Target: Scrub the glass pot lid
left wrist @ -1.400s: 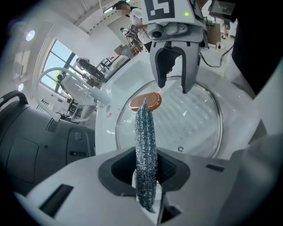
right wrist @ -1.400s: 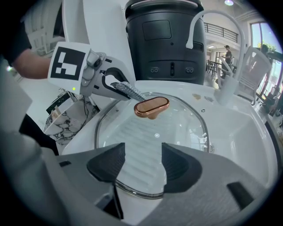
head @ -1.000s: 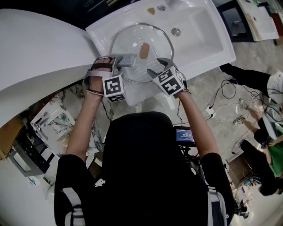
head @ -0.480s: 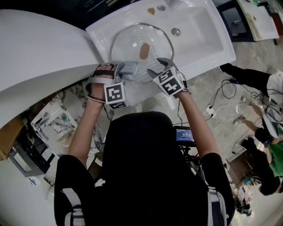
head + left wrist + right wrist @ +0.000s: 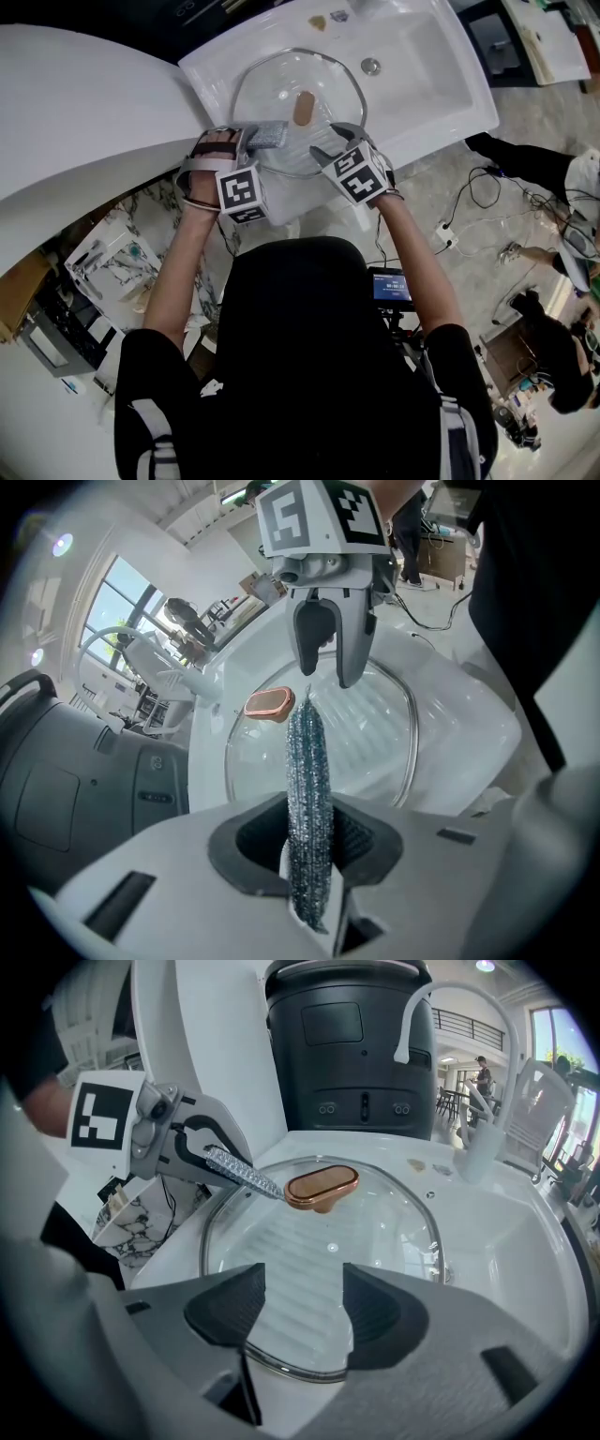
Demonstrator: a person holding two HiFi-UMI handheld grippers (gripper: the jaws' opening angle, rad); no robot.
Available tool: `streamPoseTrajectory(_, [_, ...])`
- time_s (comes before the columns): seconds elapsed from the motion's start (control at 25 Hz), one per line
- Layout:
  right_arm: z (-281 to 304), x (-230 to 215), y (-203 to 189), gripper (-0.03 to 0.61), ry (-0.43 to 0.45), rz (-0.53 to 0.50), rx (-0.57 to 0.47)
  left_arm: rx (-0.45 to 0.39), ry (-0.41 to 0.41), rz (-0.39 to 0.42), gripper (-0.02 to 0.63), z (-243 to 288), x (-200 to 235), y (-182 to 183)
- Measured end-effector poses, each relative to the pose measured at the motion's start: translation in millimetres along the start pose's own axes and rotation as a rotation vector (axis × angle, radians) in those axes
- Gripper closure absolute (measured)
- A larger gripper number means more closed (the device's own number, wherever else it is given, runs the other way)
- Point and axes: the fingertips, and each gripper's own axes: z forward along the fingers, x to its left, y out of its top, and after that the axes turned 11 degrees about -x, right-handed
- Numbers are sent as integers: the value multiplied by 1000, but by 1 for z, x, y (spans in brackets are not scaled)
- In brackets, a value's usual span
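Observation:
A round glass pot lid [image 5: 281,82] with a copper-coloured knob [image 5: 305,108] lies in the white sink [image 5: 441,84]. My left gripper [image 5: 255,137] is shut on a glittery grey scrub pad [image 5: 268,134], which rests at the lid's near-left rim. In the left gripper view the pad [image 5: 307,789] sticks out between the jaws toward the knob [image 5: 270,704]. My right gripper [image 5: 330,141] is open at the lid's near-right rim. In the right gripper view the lid's edge [image 5: 281,1368] runs under the gap between the jaws, and the left gripper [image 5: 202,1152] points the pad [image 5: 242,1174] at the knob [image 5: 322,1188].
The sink drain [image 5: 371,67] lies beyond the lid to the right. A white faucet [image 5: 448,997] and a black appliance [image 5: 347,1044] stand behind the sink. A curved white counter [image 5: 84,112] lies to the left. Cables and people are on the floor at right [image 5: 525,225].
The left gripper slid the pad a little toward me along the lid's rim, then back away. The right gripper and the lid have stayed put.

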Motion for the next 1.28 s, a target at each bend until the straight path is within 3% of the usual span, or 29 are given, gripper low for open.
streamPoseTrajectory(0.2, [0,0,0,337,3,2,2,-18,19,-25,543,5,11,1])
streamPoseTrajectory(1.28, [0,1,0,339,8,2,6,33,100,23,543,45,74,-6])
